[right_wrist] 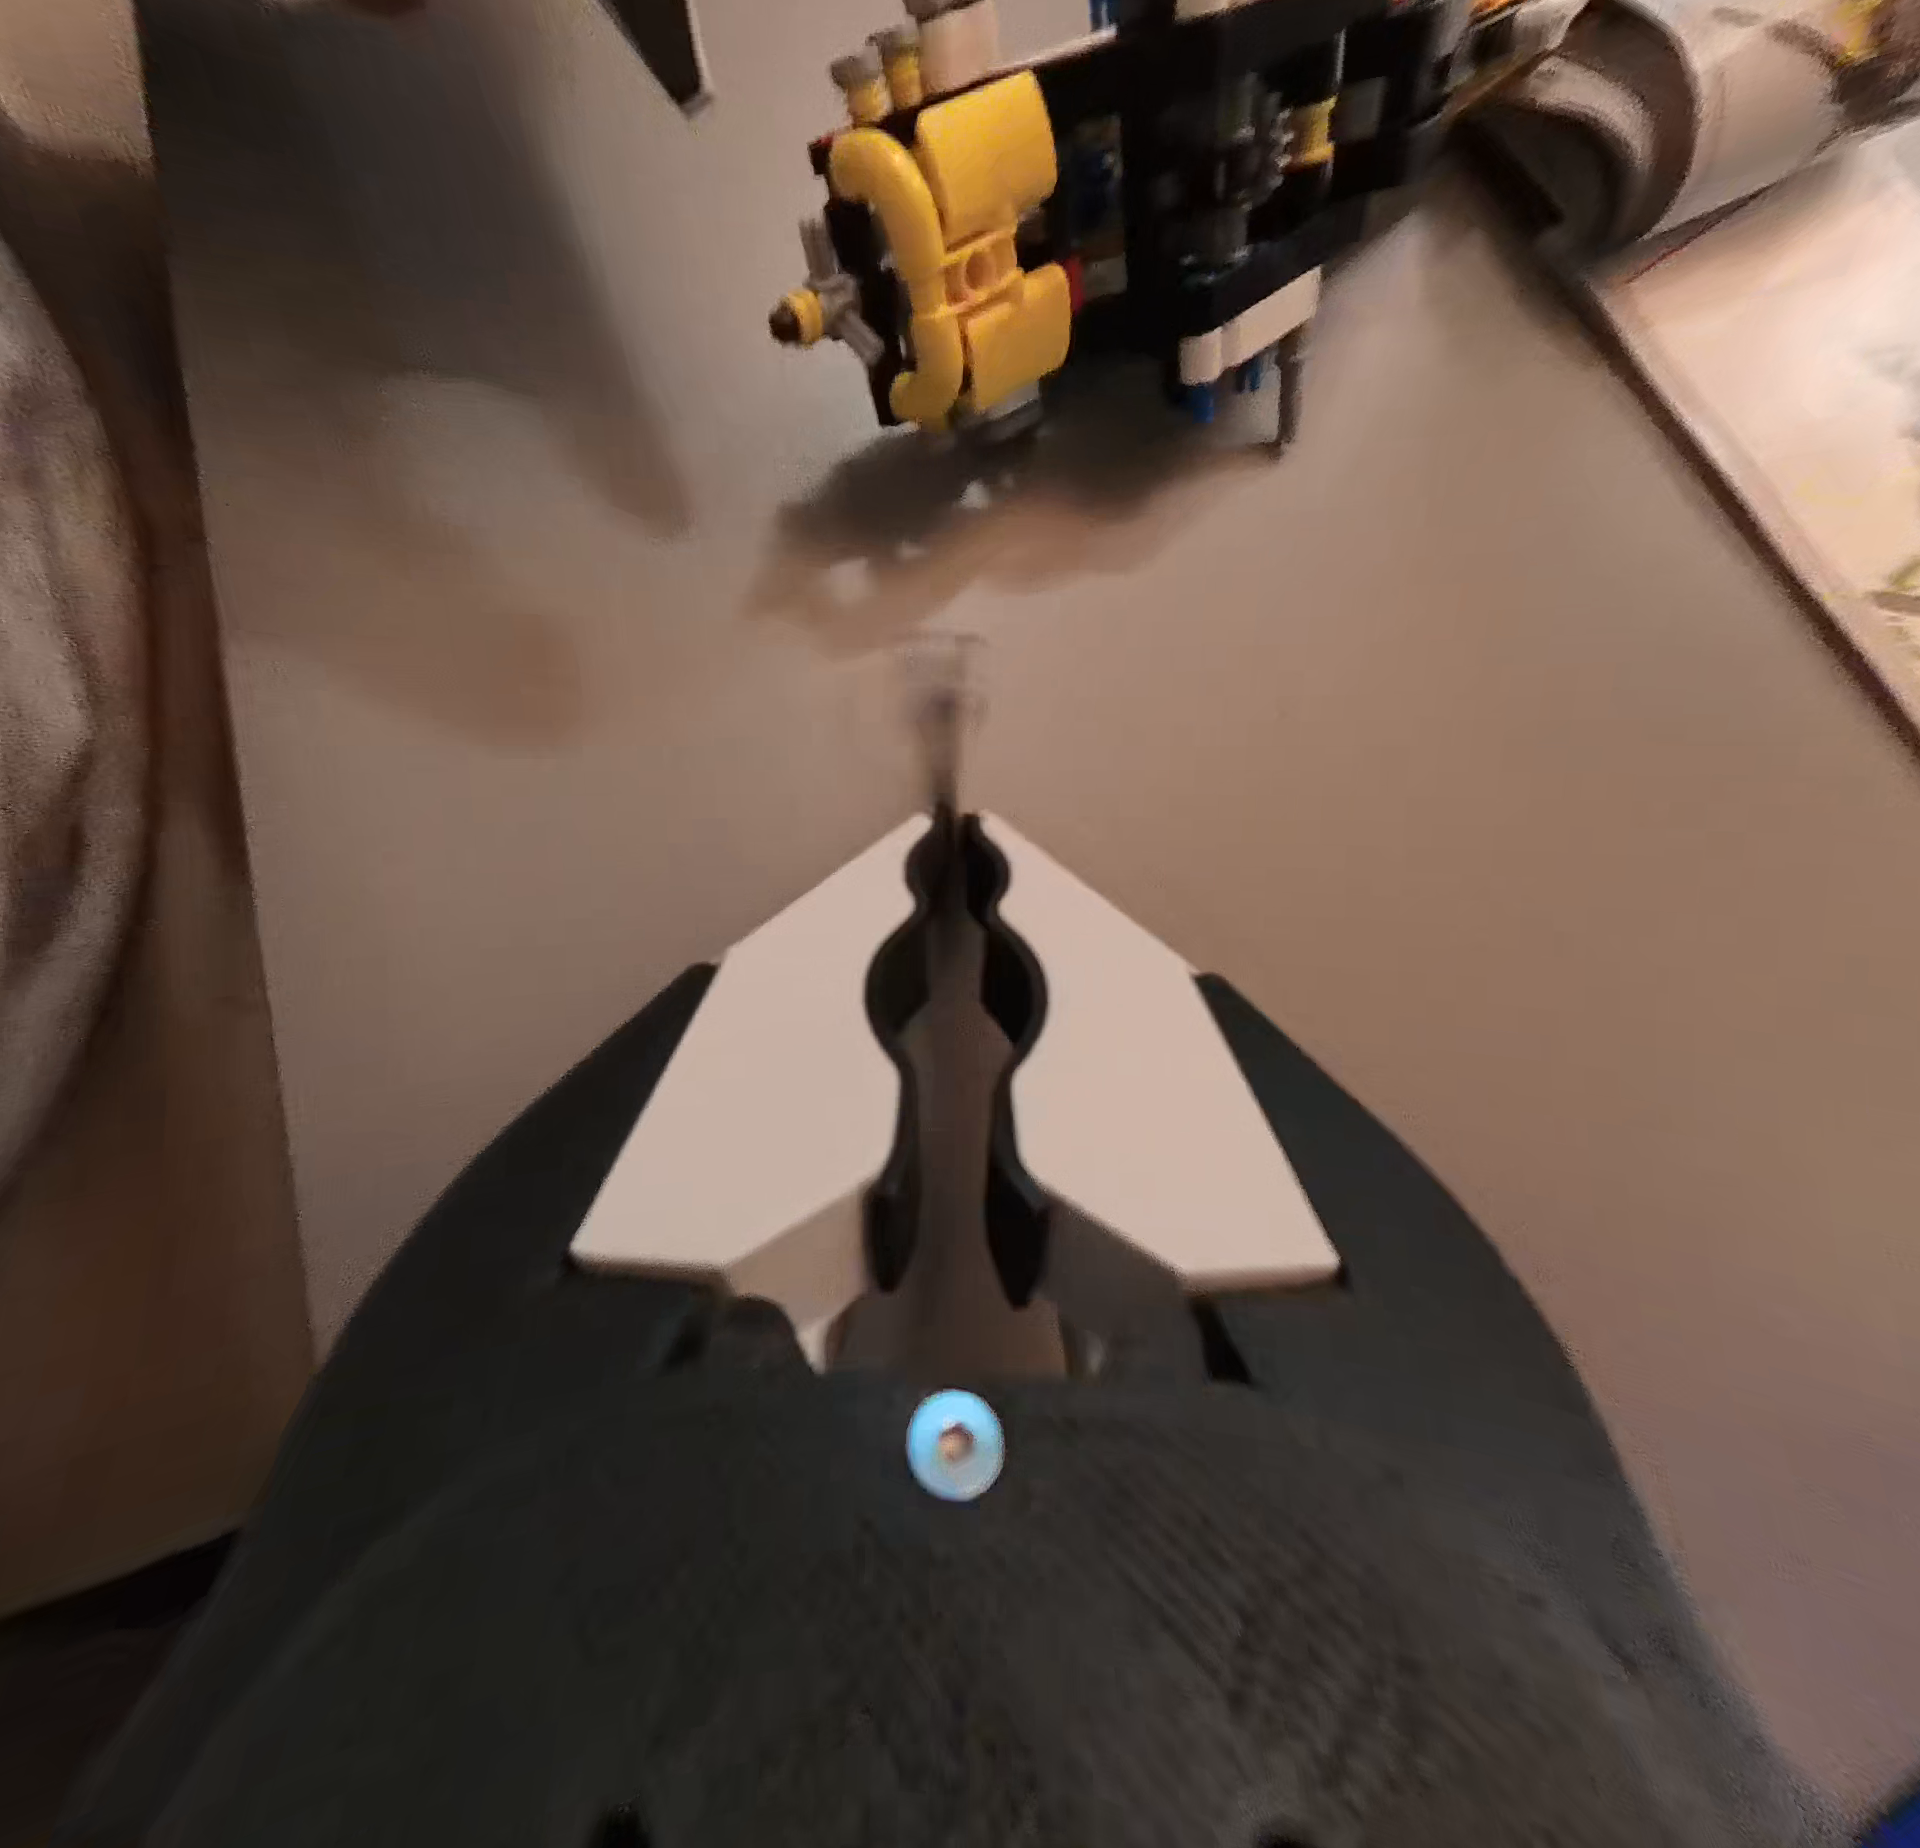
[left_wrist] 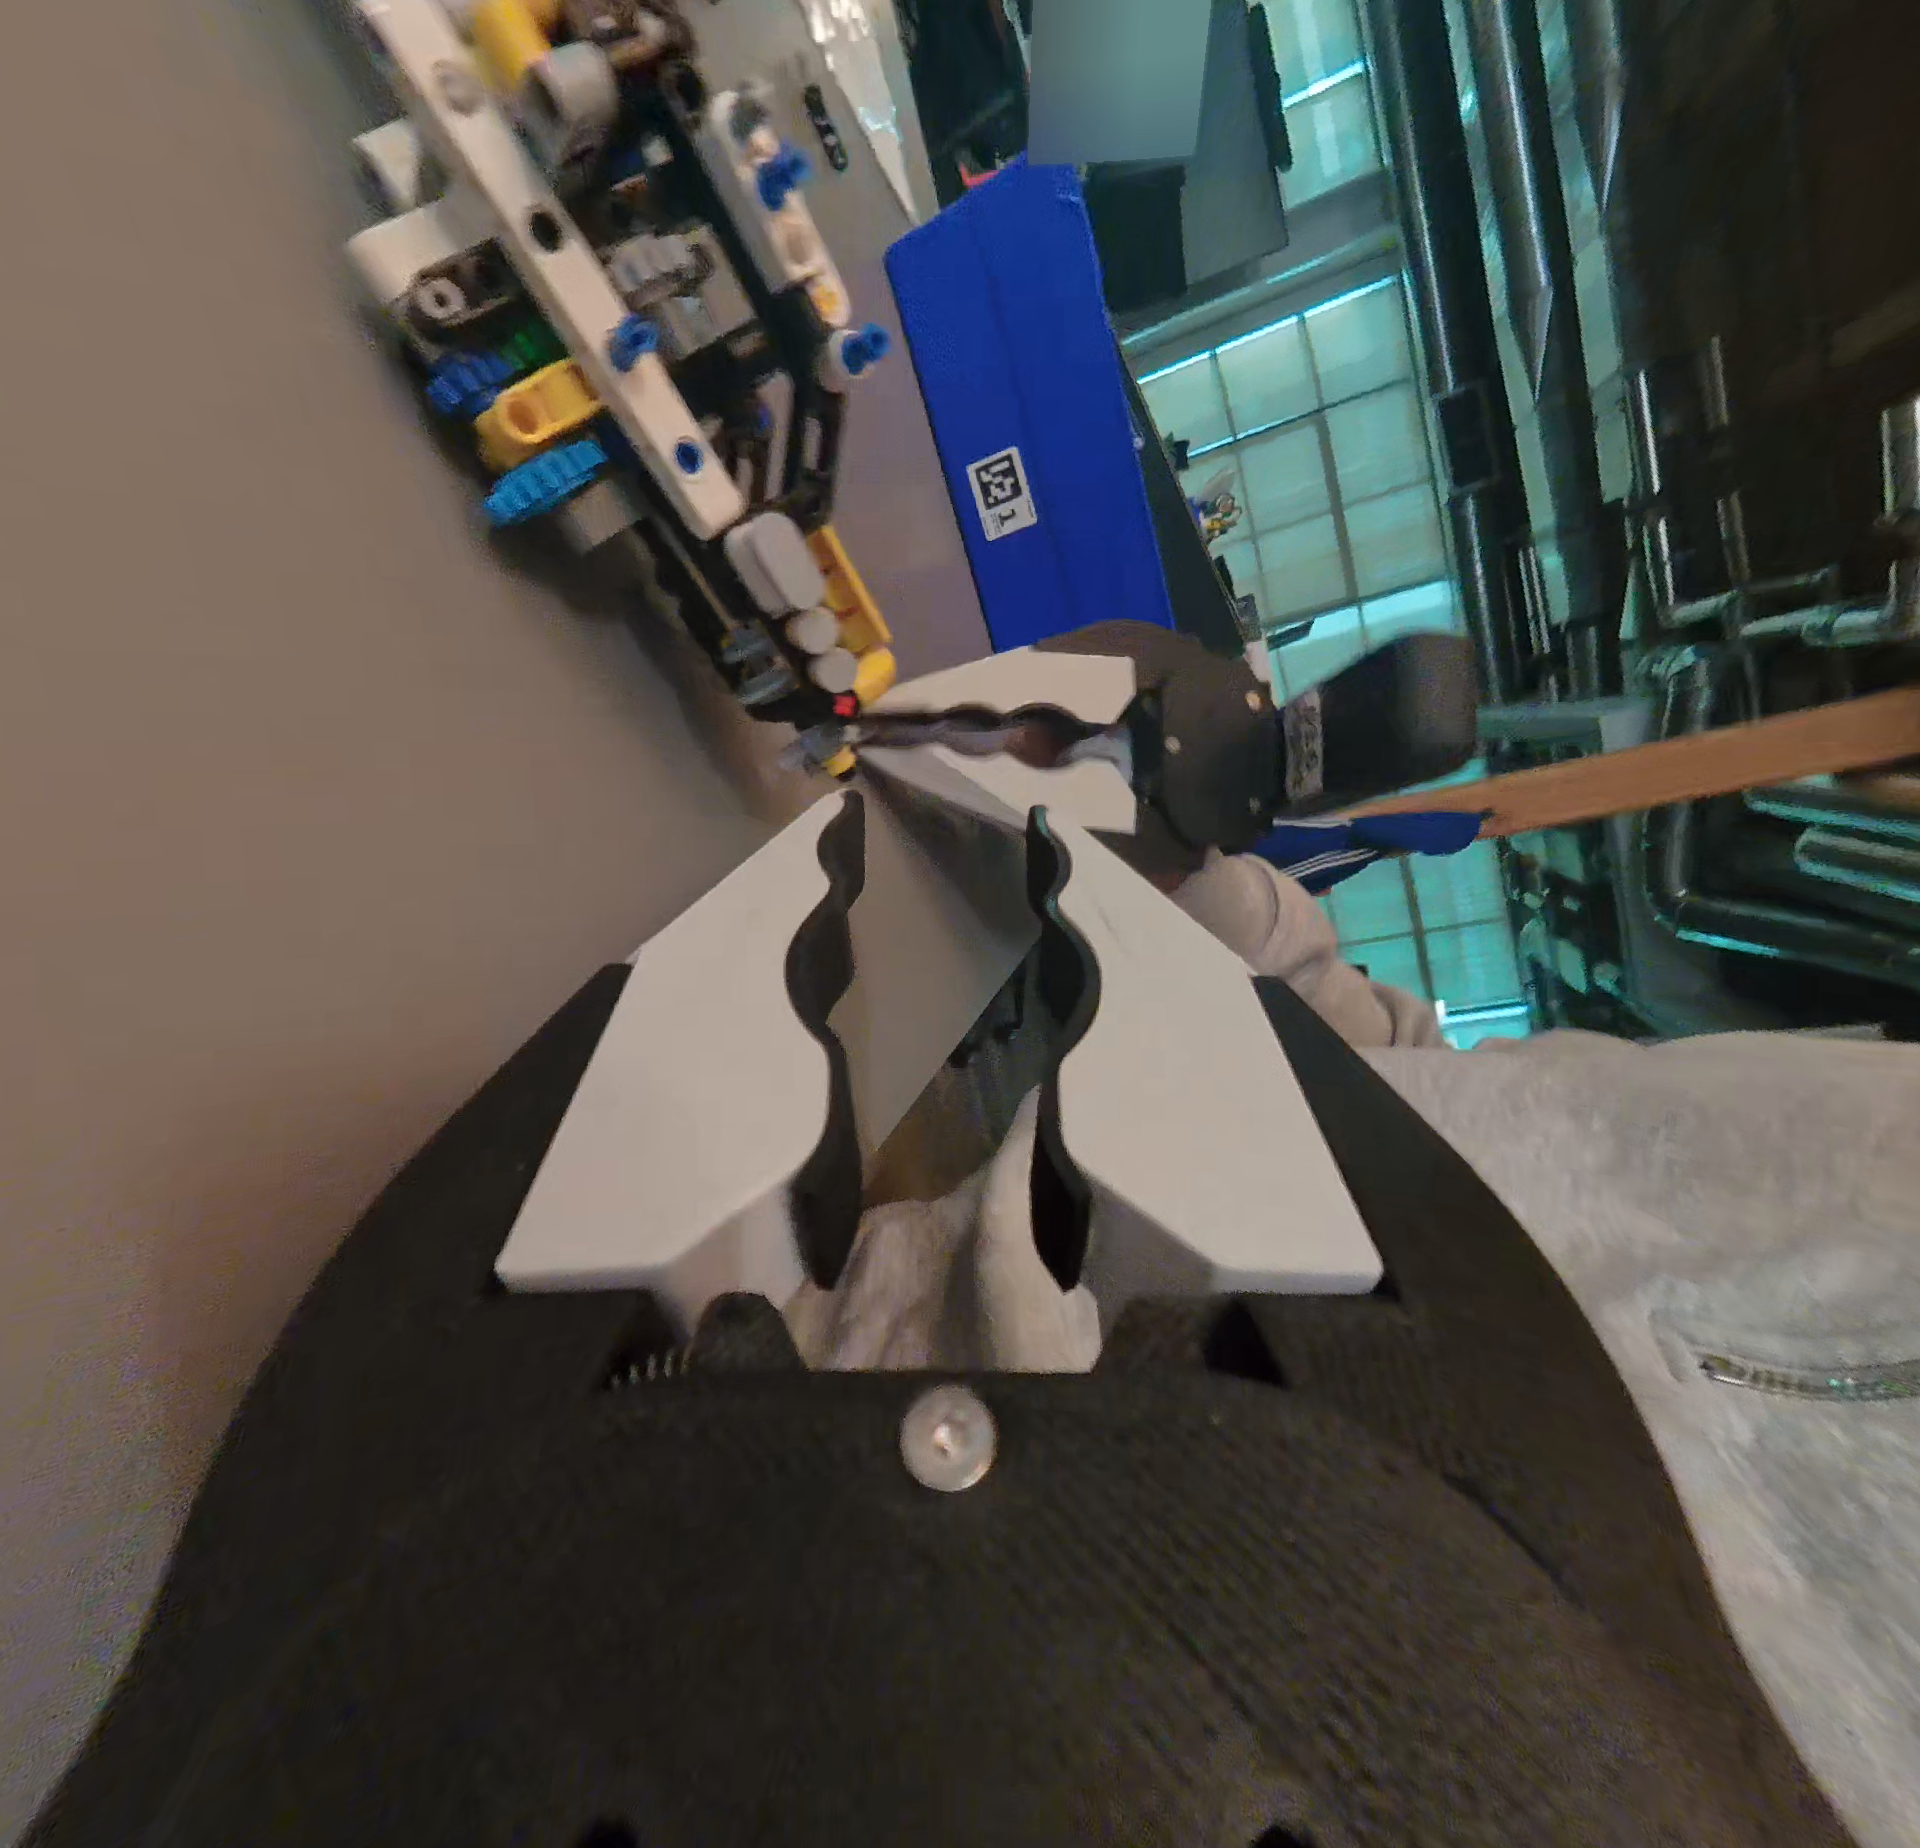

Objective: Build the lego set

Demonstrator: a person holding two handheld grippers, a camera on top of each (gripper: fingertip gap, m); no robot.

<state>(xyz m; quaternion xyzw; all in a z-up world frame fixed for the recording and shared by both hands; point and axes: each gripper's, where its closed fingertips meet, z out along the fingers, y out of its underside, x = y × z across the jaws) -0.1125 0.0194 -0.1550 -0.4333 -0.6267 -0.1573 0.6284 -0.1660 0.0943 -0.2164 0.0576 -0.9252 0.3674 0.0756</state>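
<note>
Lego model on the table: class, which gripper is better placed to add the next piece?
Probably the right gripper: it is shut on a thin piece, aimed at the Lego model. The left gripper is open, holding nothing.

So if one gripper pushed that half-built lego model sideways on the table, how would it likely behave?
The lego model would probably slide more than roll; no wheels are visible, though motion blur limits this. It looks rigid, with long white beams pinned across it. Small protruding parts, such as blue pins, might pop off.
</note>
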